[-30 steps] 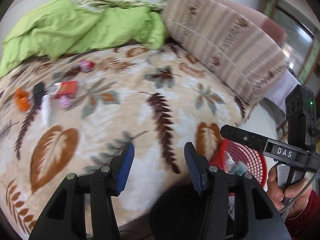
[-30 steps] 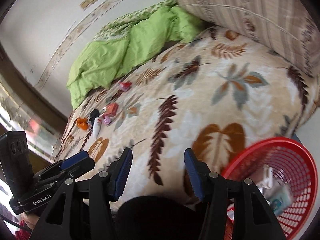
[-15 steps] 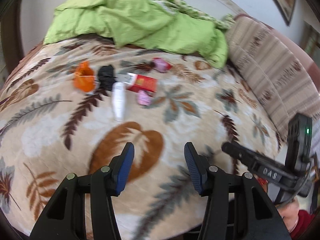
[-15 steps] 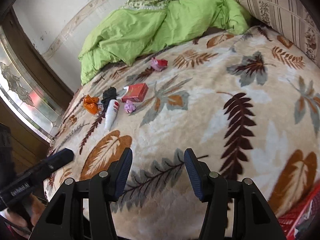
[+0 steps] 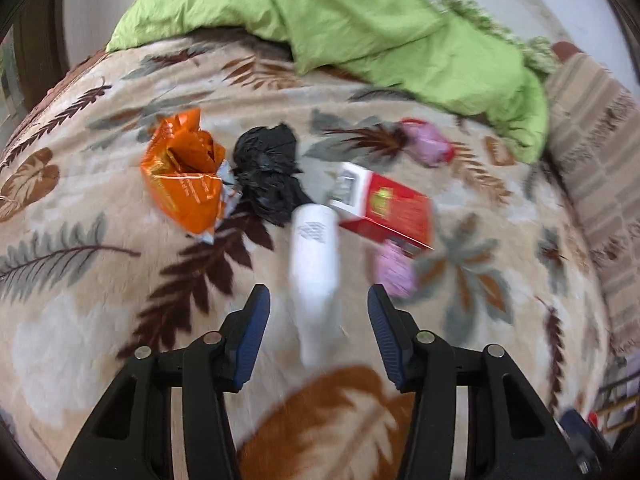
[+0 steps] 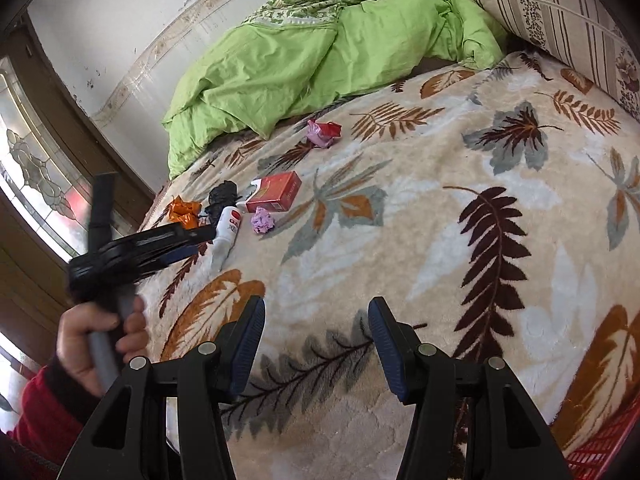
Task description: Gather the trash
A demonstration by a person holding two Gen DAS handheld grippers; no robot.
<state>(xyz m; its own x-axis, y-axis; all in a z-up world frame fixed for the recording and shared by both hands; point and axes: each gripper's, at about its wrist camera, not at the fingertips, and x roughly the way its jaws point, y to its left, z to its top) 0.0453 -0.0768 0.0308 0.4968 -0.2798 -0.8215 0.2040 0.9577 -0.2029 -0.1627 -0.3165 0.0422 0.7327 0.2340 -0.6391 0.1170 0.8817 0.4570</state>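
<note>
Trash lies in a cluster on the leaf-patterned blanket (image 5: pixel 100 320): a white bottle (image 5: pixel 314 264), an orange wrapper (image 5: pixel 184 176), a crumpled black bag (image 5: pixel 268 172), a red box (image 5: pixel 388 208), a purple paper wad (image 5: pixel 394 272) and a pink-red wrapper (image 5: pixel 426 144). My left gripper (image 5: pixel 318 312) hovers over the bottle's near end; its jaws are closing, with the bottle between them but untouched by the pads. My right gripper (image 6: pixel 316 328) stands open over bare blanket, well short of the bottle (image 6: pixel 226 232) and box (image 6: pixel 276 192). The left gripper (image 6: pixel 200 242) shows there beside the bottle.
A green quilt (image 6: pixel 320 52) is bunched at the bed's far end. A striped pillow (image 6: pixel 560 12) leans at the right. A red mesh basket (image 6: pixel 600 448) peeks in at the lower right. A hand in a red sleeve (image 6: pixel 92 344) holds the left gripper near a window.
The left gripper swung from the basket side across the bed and down onto the trash cluster, now straddling the white bottle. The right gripper turned toward the trash, then held still.
</note>
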